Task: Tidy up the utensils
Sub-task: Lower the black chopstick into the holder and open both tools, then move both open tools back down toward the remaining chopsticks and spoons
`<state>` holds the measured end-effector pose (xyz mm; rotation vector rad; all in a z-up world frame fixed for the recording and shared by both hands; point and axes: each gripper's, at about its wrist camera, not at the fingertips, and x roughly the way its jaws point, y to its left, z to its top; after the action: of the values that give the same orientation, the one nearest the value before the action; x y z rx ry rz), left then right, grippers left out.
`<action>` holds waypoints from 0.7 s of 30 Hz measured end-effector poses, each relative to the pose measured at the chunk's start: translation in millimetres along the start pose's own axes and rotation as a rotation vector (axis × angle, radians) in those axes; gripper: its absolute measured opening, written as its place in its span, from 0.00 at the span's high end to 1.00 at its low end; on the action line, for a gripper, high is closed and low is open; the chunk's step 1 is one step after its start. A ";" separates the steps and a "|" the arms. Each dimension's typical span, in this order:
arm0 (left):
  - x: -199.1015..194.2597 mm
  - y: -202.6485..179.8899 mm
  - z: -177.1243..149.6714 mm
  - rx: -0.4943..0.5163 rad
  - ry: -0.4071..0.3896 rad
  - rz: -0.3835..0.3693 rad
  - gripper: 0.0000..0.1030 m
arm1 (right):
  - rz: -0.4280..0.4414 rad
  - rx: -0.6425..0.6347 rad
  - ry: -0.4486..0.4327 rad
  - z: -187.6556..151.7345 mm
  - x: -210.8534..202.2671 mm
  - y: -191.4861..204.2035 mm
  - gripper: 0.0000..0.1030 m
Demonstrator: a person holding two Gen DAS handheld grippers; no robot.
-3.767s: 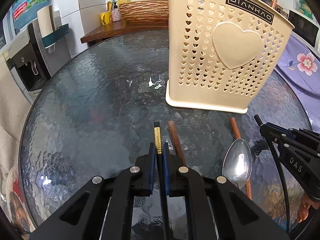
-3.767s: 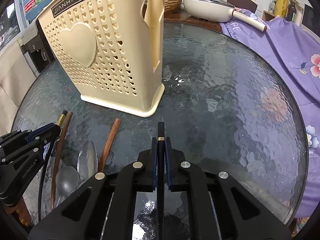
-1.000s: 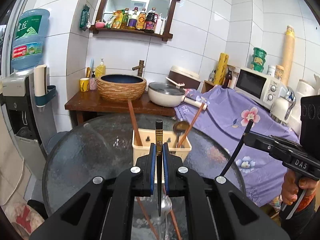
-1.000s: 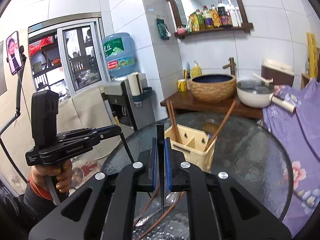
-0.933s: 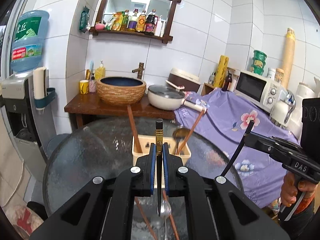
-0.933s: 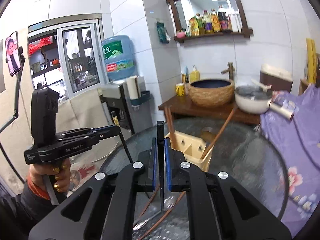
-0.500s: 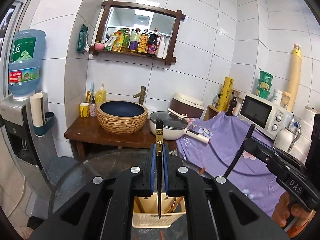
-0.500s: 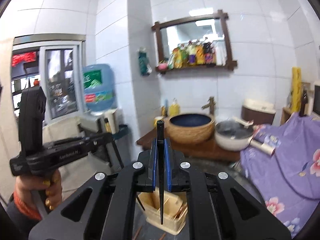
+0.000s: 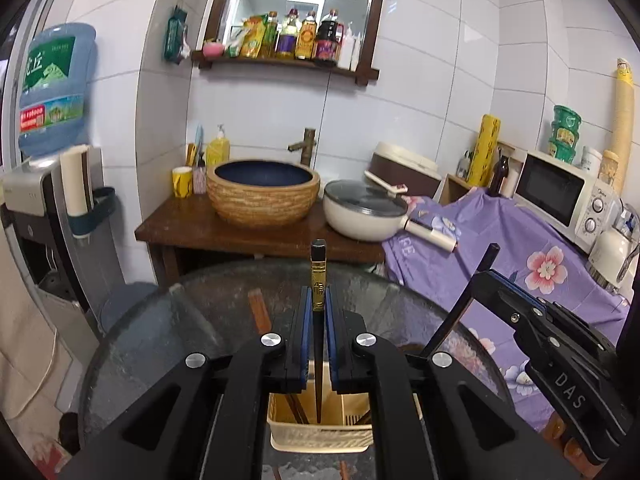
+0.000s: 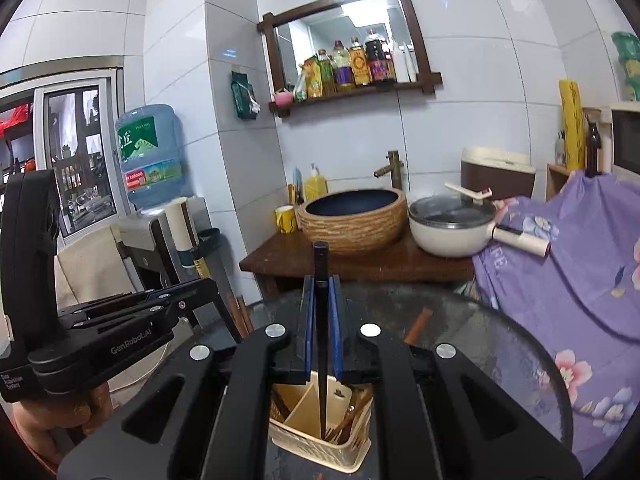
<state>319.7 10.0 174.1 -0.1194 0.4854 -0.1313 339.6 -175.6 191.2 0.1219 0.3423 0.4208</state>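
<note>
My left gripper [image 9: 317, 296] is shut on a black chopstick with a gold band [image 9: 318, 280], held upright. Its lower tip points down into the open top of the cream utensil holder [image 9: 320, 438] seen between the fingers. My right gripper [image 10: 320, 284] is shut on a plain black chopstick [image 10: 321, 320], tip down over a compartment of the same holder [image 10: 316, 450]. Brown wooden chopsticks [image 10: 240, 316] and handles stand in the holder. Each gripper shows in the other's view: the right gripper [image 9: 486, 276] and the left gripper [image 10: 204, 286], side by side.
The holder stands on a round textured glass table [image 9: 160, 340]. Behind it a wooden stand [image 9: 192, 232] carries a woven basin [image 9: 262, 192] and a white pan [image 9: 362, 216]. A purple floral cloth [image 9: 520, 264] lies to the right, a water dispenser [image 9: 52, 184] to the left.
Both grippers have moved forward over the holder with their chopsticks. The holder has slipped from ahead of the fingers to beneath them, and the chopstick tips now hang over its opening.
</note>
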 end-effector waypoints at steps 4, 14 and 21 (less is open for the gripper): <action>11.6 4.2 -16.1 -0.002 0.035 0.001 0.93 | 0.001 0.009 0.030 -16.8 7.0 -2.2 0.92; 31.6 12.1 -38.6 -0.010 0.097 0.003 0.93 | -0.019 0.023 0.056 -33.6 14.7 -9.2 0.92; 29.6 11.8 -44.5 -0.004 0.082 -0.005 0.92 | -0.048 0.012 0.046 -40.2 14.4 -14.3 0.92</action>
<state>325.7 13.4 119.8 -0.1197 0.5673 -0.1408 343.2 -180.7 146.6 0.1151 0.3920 0.3746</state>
